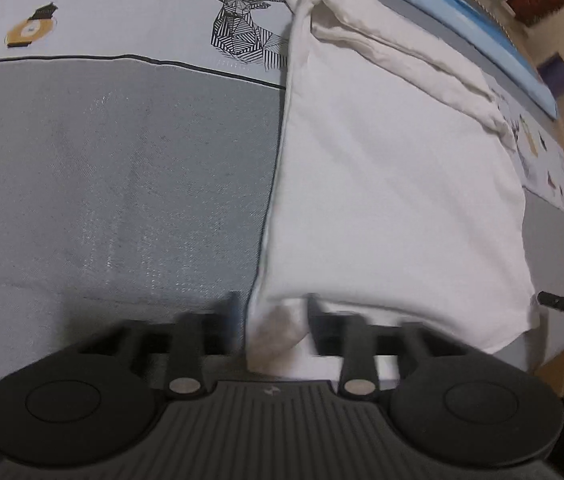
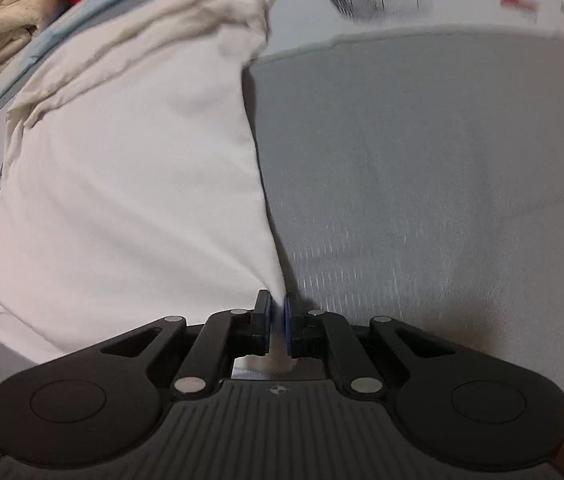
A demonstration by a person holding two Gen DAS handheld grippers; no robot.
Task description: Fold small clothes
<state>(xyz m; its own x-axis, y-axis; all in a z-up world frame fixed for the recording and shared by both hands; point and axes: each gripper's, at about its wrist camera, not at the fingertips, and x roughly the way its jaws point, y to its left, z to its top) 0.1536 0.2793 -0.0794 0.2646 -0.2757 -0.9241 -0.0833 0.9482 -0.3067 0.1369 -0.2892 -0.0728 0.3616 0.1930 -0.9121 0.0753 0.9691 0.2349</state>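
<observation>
- The bed [image 1: 101,180] under you gives a flat grey surface for folding.
- Your white garment [image 1: 394,200] lies on it, already narrowed.
- Your left tool [image 1: 271,312] straddles its near corner, released.
- Your right tool [image 2: 277,320] pinches the opposite corner, probably for lifting the hem.

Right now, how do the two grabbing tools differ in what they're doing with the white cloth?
The left gripper has its jaws standing apart, a corner of the white garment loose between them. The right gripper has its jaws nearly together, with the garment's other near corner between them. The left is blurred; the right is sharp. Both point down at the garment's near edge on the grey bedspread.
</observation>
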